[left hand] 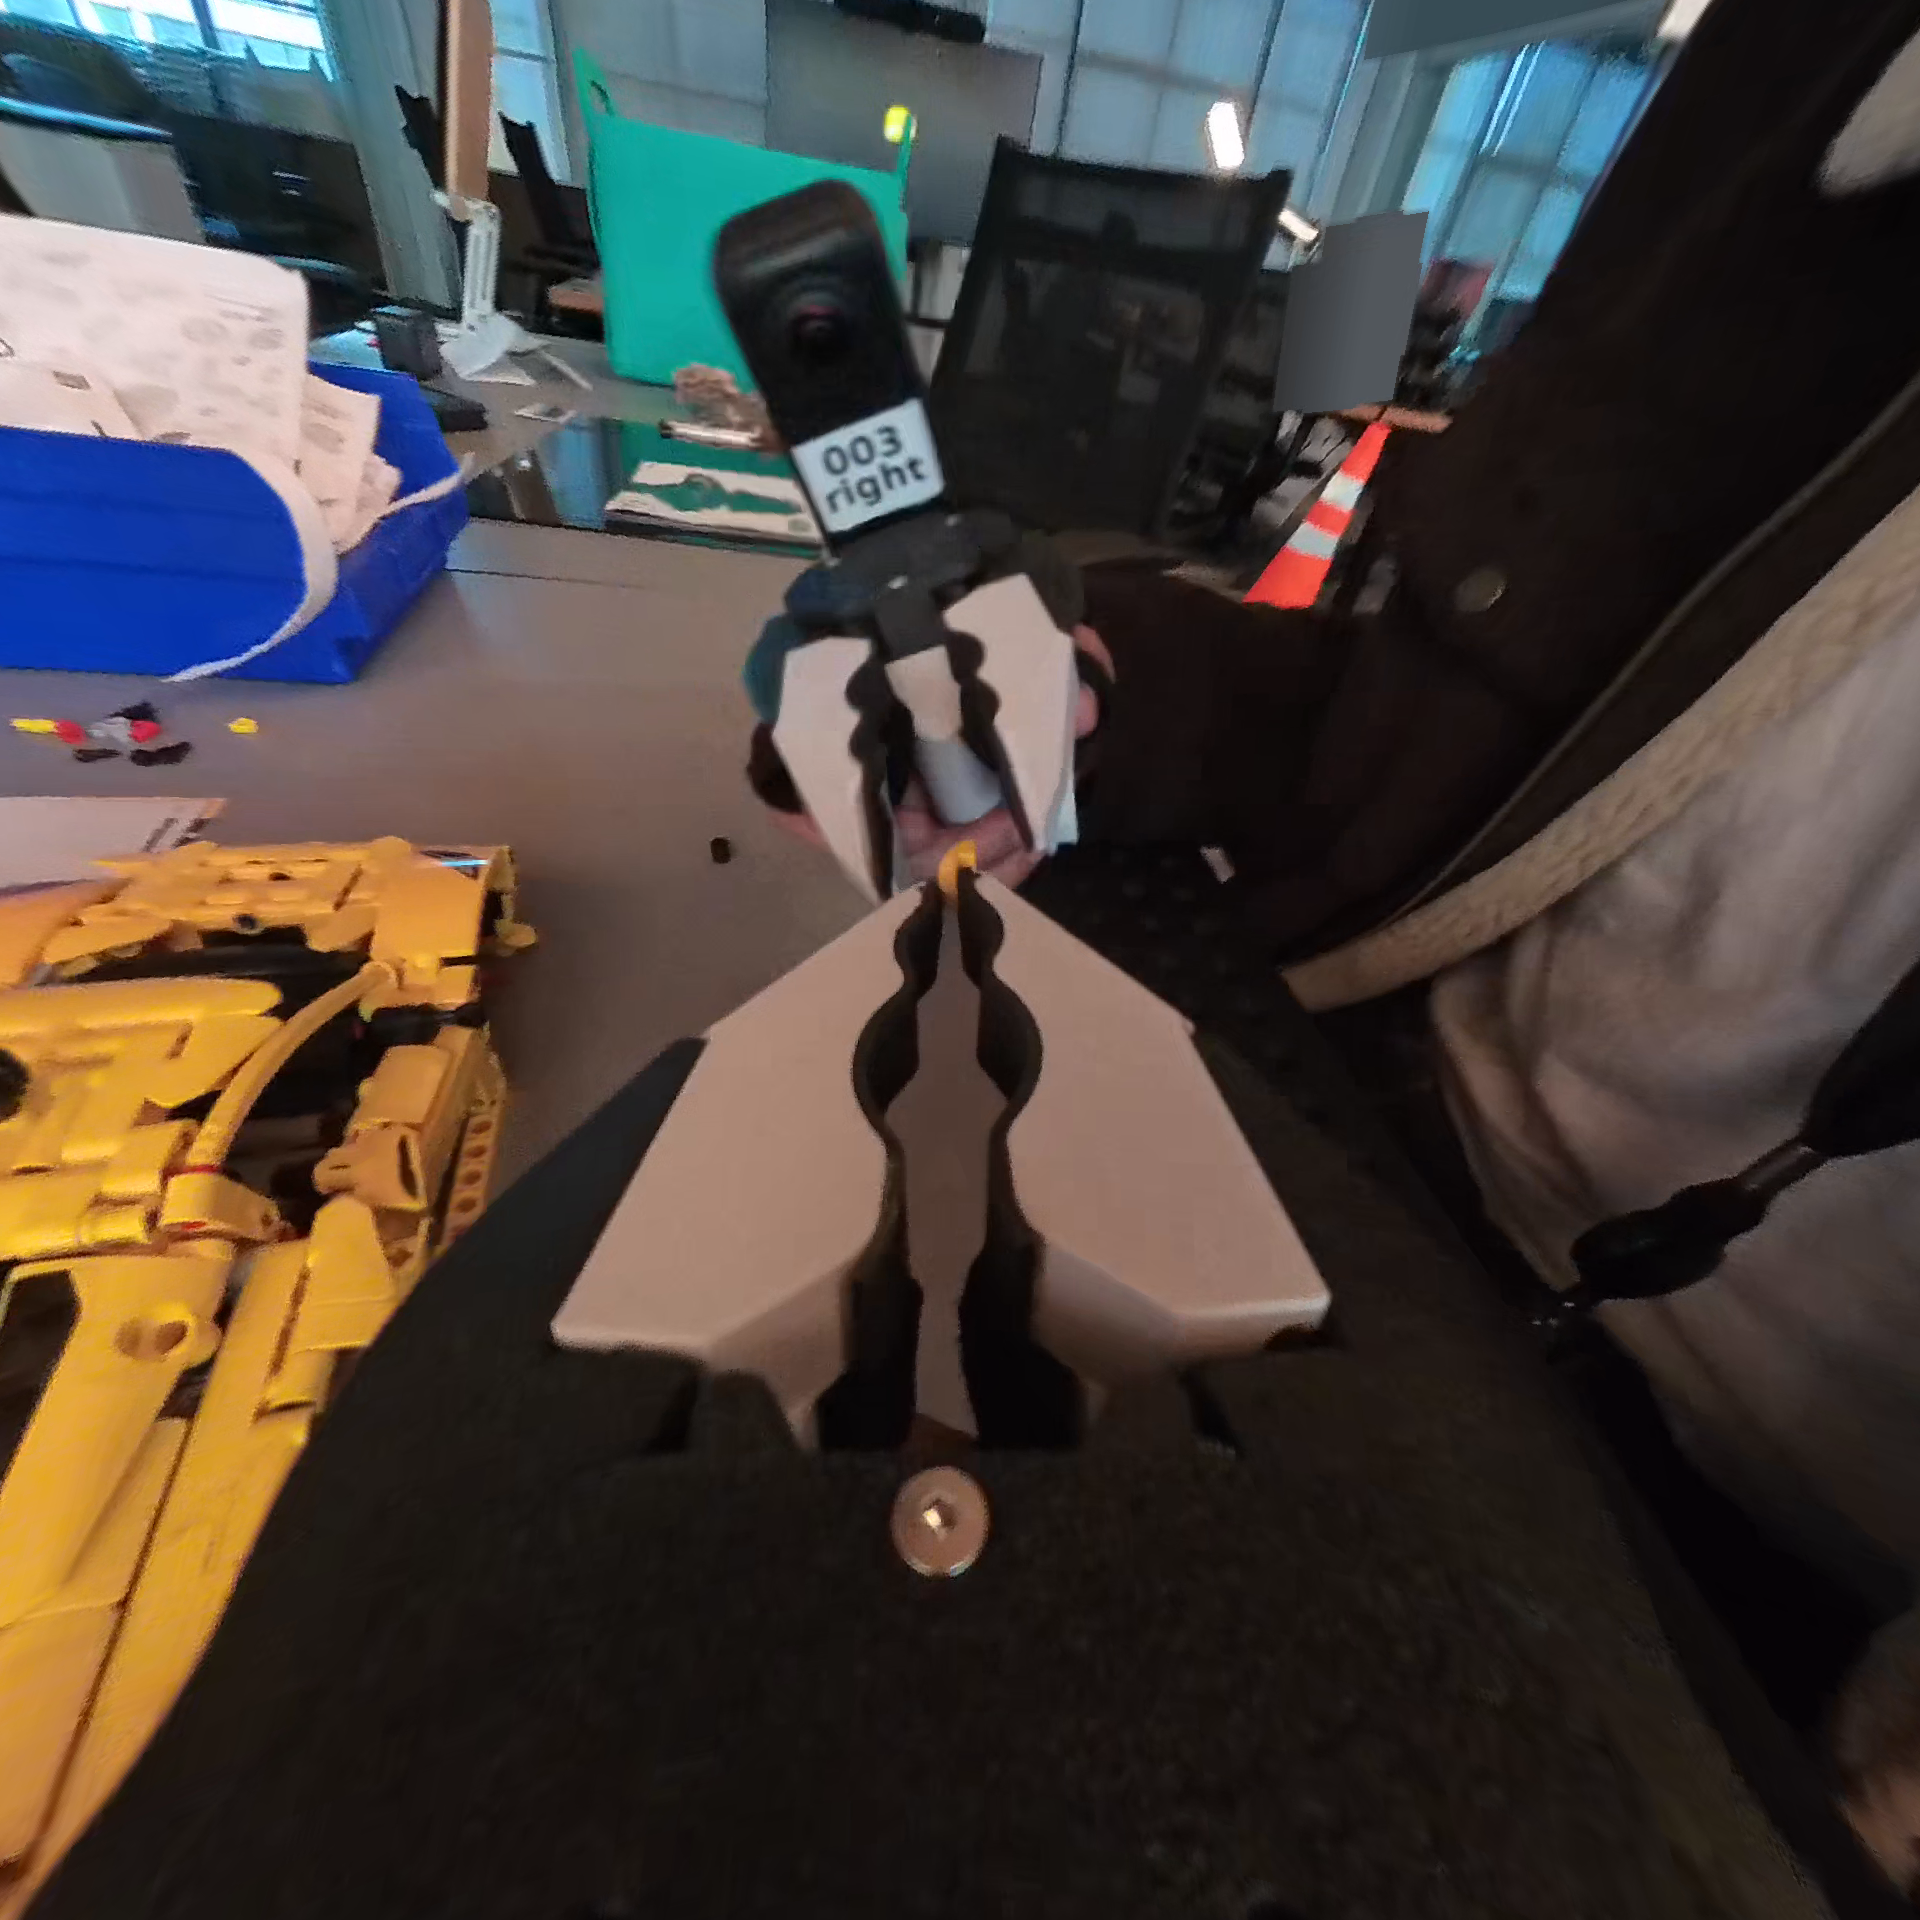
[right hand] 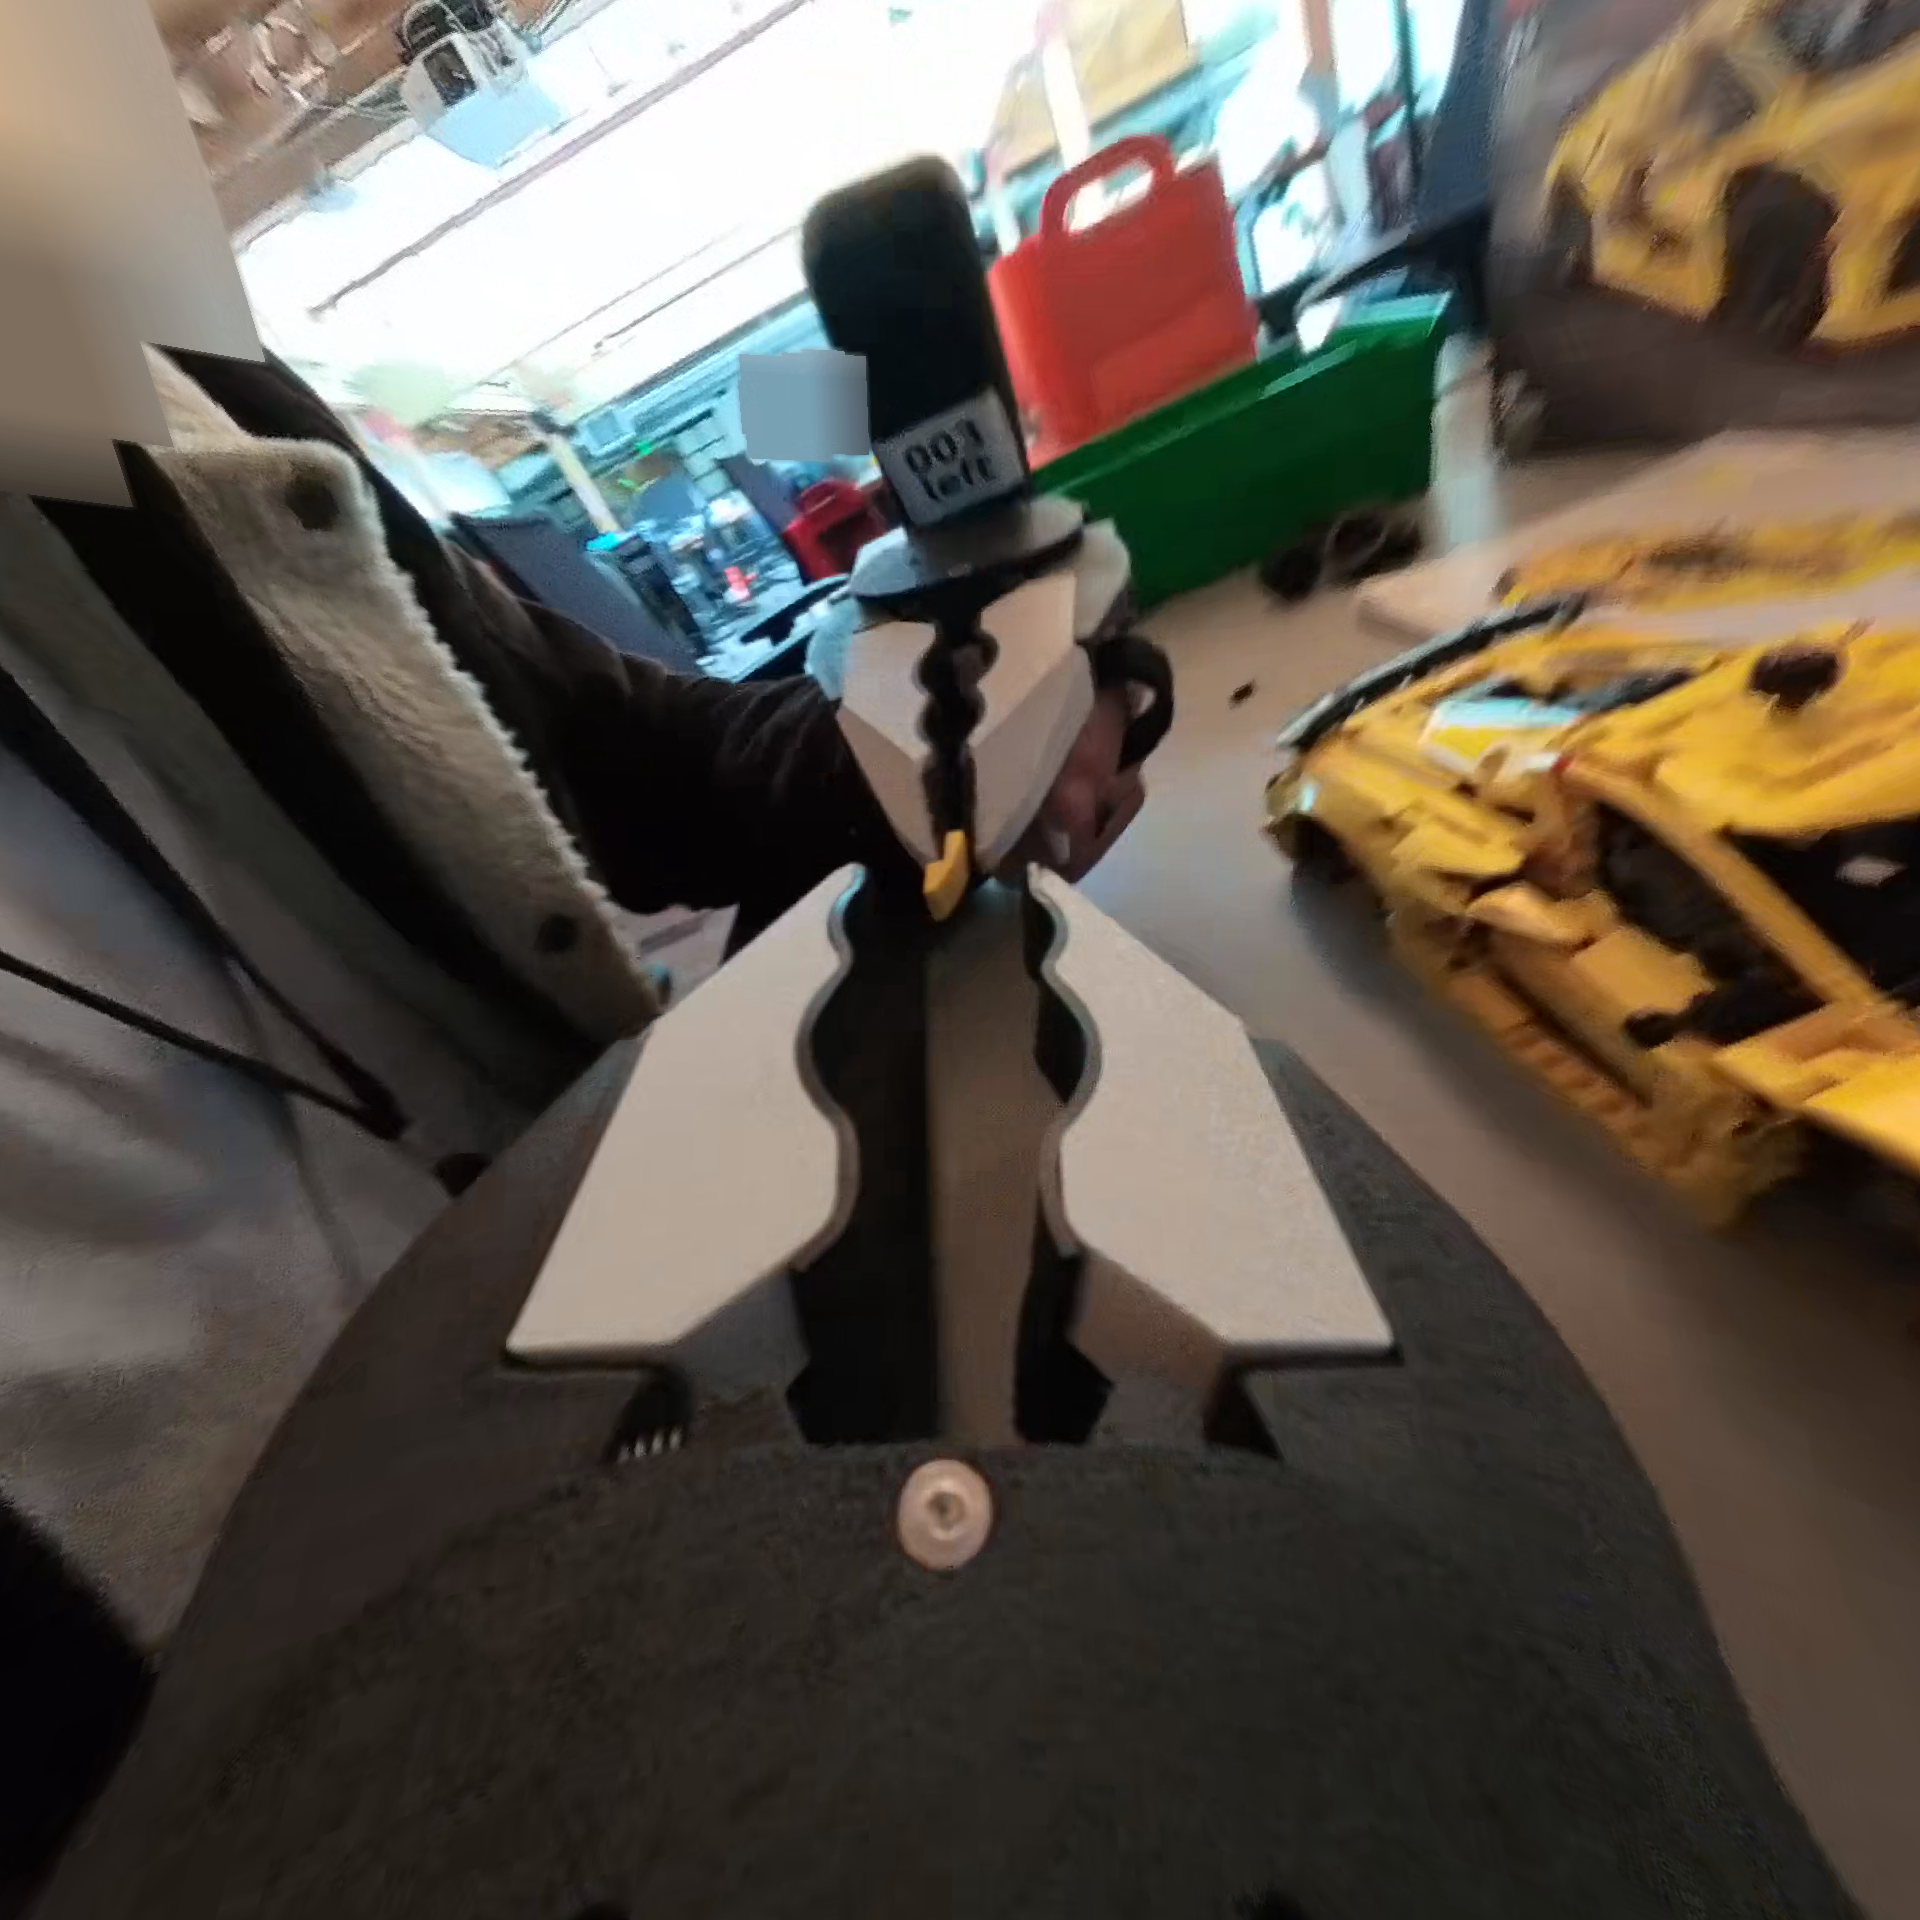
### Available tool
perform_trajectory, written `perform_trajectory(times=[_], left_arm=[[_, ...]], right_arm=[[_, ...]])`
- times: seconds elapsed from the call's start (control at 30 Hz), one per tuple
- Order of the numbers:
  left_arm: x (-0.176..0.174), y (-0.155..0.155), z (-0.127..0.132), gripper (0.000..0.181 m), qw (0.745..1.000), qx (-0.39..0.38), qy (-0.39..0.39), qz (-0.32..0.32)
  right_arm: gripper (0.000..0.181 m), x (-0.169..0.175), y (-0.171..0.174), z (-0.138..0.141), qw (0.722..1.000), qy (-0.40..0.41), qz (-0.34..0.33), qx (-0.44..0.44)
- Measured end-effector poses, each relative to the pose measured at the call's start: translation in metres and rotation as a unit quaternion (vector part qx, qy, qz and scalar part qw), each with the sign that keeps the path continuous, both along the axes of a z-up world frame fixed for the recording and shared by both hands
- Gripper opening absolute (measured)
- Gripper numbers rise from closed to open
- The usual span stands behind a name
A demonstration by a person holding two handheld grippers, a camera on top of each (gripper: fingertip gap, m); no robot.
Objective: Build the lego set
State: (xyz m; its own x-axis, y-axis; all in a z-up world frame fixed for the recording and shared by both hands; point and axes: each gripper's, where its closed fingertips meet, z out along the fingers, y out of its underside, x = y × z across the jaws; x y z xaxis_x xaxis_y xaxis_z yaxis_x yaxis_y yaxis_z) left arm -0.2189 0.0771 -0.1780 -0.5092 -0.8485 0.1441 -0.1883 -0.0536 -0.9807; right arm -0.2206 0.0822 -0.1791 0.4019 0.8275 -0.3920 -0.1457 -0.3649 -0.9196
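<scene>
My left gripper [left hand: 951, 894] is shut on a small yellow lego piece [left hand: 957, 862], which sticks out past its fingertips. My right gripper [right hand: 940, 894] faces it tip to tip and is open, its fingertips on either side of the yellow piece [right hand: 945, 878]. Both are held in the air just off the table's near edge. The right gripper [left hand: 966, 831] shows in the left wrist view, and the left gripper [right hand: 951, 836] in the right wrist view. The large yellow lego car [left hand: 208, 1143] lies on the grey table [left hand: 623, 675]; it also shows in the right wrist view [right hand: 1610, 831].
A blue bin [left hand: 208, 551] with paper bags stands at the back left, with loose small pieces [left hand: 114, 732] before it. A tiny black piece [left hand: 720, 850] lies near the car. A green bin [right hand: 1247, 488], black tyres [right hand: 1340, 545] and the person's jacket [left hand: 1662, 935] are close by.
</scene>
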Motion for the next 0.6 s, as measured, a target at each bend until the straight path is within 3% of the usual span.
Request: perform_trajectory(times=[0.13, 0.27, 0.6], left_arm=[[-0.0013, 0.0071, 0.0072, 0.004, 0.998, -0.055, -0.005, -0.006], [-0.0007, 0.0062, 0.0056, 0.004, 0.998, -0.061, -0.005, -0.011], [0.0012, 0.0034, 0.0035, 0.003, 0.997, -0.070, -0.005, -0.014]], right_arm=[[0.019, 0.0041, 0.0002, 0.0046, 0.995, -0.047, -0.069, 0.062], [0.011, 0.0058, 0.0047, 0.0089, 0.986, -0.063, -0.117, 0.098], [0.004, 0.0011, 0.0042, 0.0042, 0.990, -0.060, -0.101, 0.073]])
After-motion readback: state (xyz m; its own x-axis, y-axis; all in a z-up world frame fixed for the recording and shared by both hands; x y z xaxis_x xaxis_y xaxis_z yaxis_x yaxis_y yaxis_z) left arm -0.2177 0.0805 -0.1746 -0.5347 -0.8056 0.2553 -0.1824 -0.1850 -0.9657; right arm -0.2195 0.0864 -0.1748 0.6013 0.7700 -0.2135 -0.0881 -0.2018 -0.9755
